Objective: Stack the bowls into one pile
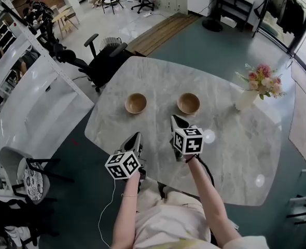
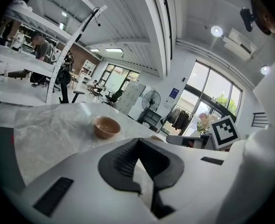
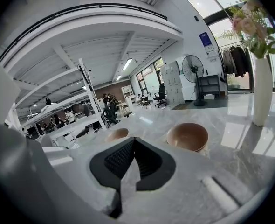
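Note:
Two tan wooden bowls stand apart on the grey marble table (image 1: 231,154), one to the left (image 1: 136,103) and one to the right (image 1: 188,103). Both are upright and empty. My left gripper (image 1: 139,134) hovers over the near table edge, short of the left bowl (image 2: 106,126), jaws shut with nothing between them. My right gripper (image 1: 174,117) is a little nearer than the right bowl (image 3: 187,136), also shut and empty. In the right gripper view the left bowl (image 3: 117,134) shows farther back. Neither gripper touches a bowl.
A white vase of pink flowers (image 1: 246,98) stands at the table's right side, to the right of the right bowl. A black office chair (image 1: 103,61) sits beyond the far-left table edge, with a white bench (image 1: 33,87) on the left.

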Available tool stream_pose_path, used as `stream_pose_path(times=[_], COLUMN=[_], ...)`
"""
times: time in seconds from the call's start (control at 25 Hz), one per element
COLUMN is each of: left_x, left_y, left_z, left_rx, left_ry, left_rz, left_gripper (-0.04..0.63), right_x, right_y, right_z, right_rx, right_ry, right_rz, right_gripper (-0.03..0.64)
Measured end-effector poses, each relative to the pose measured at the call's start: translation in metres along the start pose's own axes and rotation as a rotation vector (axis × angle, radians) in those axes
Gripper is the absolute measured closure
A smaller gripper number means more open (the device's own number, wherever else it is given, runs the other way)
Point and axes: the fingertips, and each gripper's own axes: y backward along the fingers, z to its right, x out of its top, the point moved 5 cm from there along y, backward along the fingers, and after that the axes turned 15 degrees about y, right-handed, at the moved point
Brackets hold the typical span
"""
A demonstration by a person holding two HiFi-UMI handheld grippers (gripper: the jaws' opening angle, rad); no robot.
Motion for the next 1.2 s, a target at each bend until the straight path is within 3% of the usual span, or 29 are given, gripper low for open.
stream_pose_path(times=[0.36,0.68,0.88,1.2], left_x=[0.043,0.066,0.076,0.081], left_y=[-0.012,-0.042,-0.061,-0.083], left_z=[-0.048,-0.08,-0.097,-0.116], left_rx=[0.012,-0.013,-0.028,-0.033], left_ry=[0.023,0.018,0.012,0.023], left_rz=[-0.051,-0.133,-0.179,-0.228], left_gripper=[0.595,0.595,0.595,0.595], right_x=[0.013,0.017,0.015,0.007], right_y=[-0.051,-0.102,-0.131,-0.172], right_z=[-0.023,-0.036,-0.039,-0.044], right_rx=[-0.043,-0.017,-0.009,-0.025], right_ry=[-0.075,-0.142,-0.181,-0.202], right_rz=[-0.006,0.003,-0.014,-0.077], right_gripper=[0.61,0.605,0.58,0.488])
